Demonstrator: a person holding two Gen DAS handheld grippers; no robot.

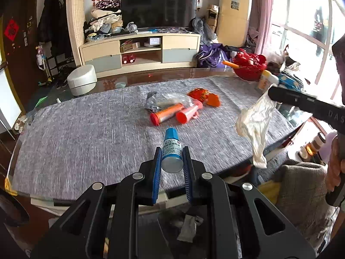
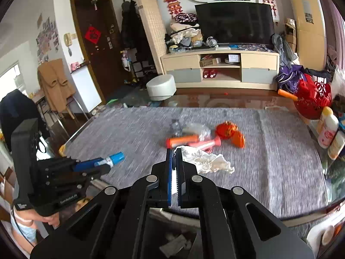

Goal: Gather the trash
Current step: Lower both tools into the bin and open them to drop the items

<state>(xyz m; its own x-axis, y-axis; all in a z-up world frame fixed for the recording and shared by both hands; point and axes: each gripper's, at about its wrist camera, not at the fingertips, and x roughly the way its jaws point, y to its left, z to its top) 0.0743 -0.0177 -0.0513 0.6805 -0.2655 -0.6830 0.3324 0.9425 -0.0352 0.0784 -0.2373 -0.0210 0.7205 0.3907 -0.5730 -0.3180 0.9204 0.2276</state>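
My left gripper (image 1: pixel 171 151) is shut on a small blue bottle (image 1: pixel 171 151) with a white label, held above the near edge of the grey table mat (image 1: pixel 86 129); it also shows in the right wrist view (image 2: pixel 110 159). My right gripper (image 2: pixel 174 151) is shut on a crumpled white tissue (image 2: pixel 207 159), which hangs from it in the left wrist view (image 1: pixel 256 125). Two orange-capped tubes (image 1: pixel 170 114), a clear plastic wrapper (image 1: pixel 172 98) and orange-red wrappers (image 1: pixel 204 96) lie mid-table.
A red basket (image 1: pixel 250 67) and bottles (image 2: pixel 327 129) stand at the table's right end. A bin with paper scraps (image 1: pixel 187 226) sits below the near edge. A white stool (image 1: pixel 82 79) and a TV cabinet (image 1: pixel 140 49) stand beyond the table.
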